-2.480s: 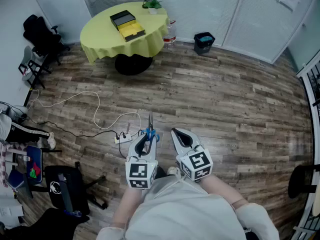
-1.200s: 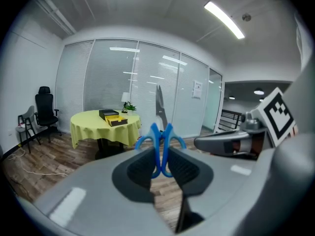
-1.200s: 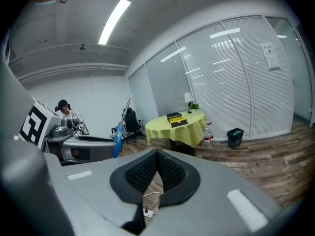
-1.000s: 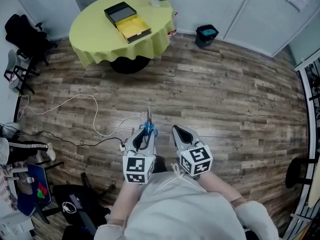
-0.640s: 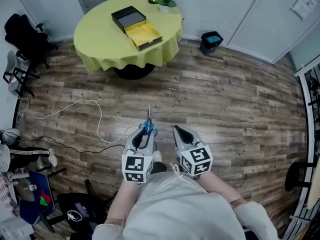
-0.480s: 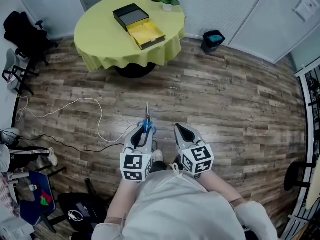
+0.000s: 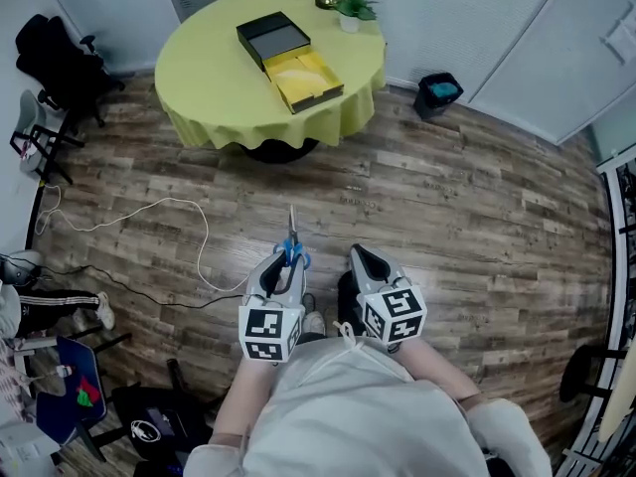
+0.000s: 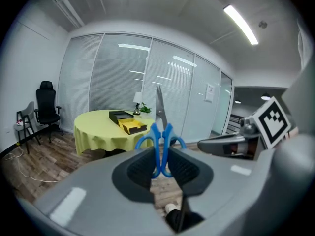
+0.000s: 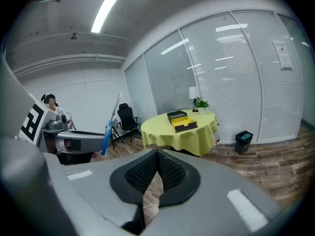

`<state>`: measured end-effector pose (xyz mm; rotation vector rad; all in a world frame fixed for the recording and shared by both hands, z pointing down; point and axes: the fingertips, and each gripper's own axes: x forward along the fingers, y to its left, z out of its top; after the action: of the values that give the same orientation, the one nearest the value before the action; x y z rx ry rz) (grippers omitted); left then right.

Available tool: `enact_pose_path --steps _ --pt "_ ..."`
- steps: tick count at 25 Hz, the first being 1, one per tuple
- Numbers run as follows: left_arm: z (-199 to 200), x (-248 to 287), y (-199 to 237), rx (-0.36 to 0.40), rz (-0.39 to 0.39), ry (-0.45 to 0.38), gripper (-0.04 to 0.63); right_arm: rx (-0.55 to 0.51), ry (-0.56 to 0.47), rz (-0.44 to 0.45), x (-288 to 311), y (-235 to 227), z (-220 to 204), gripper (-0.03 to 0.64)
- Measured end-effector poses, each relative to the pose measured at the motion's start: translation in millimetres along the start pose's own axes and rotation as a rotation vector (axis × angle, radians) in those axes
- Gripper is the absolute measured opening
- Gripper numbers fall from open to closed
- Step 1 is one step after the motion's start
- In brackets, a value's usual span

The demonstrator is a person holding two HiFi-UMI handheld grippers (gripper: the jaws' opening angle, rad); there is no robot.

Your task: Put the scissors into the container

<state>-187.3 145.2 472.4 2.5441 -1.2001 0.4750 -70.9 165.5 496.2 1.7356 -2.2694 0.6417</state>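
My left gripper (image 7: 286, 262) (image 8: 160, 162) is shut on the blue handles of the scissors (image 7: 292, 246) (image 8: 161, 136), whose steel blades point ahead and up. From the right gripper view the scissors (image 9: 109, 127) show at the left. My right gripper (image 7: 362, 262) (image 9: 156, 171) is shut with nothing between its jaws. The container (image 7: 302, 77) (image 8: 132, 127) (image 9: 186, 125), a yellow-lined open box with its black lid (image 7: 272, 38) beside it, lies on the round table under a yellow cloth (image 7: 224, 87) (image 8: 98, 132) (image 9: 172, 134), well ahead of both grippers.
A small potted plant (image 7: 353, 8) stands at the table's far edge. A black bin (image 7: 438, 92) sits by the glass wall. A white cable (image 7: 149, 217) trails over the wooden floor at left. Black office chairs (image 7: 55, 58) stand at far left.
The table and container have come nearer and shifted right in the head view as I walk toward them. Both grippers keep their pose, the scissors still held.
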Motion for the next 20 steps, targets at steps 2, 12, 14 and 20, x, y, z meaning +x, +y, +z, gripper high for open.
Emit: enact_pose_path --steps 2,12,14,20 --pt "8.8 17.4 4.5 -0.004 0.022 0.001 0.083 -0.016 -0.001 0.023 15.3 -11.9 12.4 -0.002" --pt "81.9 133.3 -2.1 -0.006 0.103 -0.038 0.083 -0.057 -0.036 0.121 85.3 -114.1 92.0 -0.002" --pt "98.3 157.3 -12.2 -0.009 0.104 -0.049 0.083 -0.062 -0.039 0.130 95.4 -140.3 106.8 -0.002" --pt "124.4 227.7 -15.6 -0.051 0.141 -0.057 0.083 -0.083 -0.025 0.161 130.7 -203.6 133.4 -0.002"
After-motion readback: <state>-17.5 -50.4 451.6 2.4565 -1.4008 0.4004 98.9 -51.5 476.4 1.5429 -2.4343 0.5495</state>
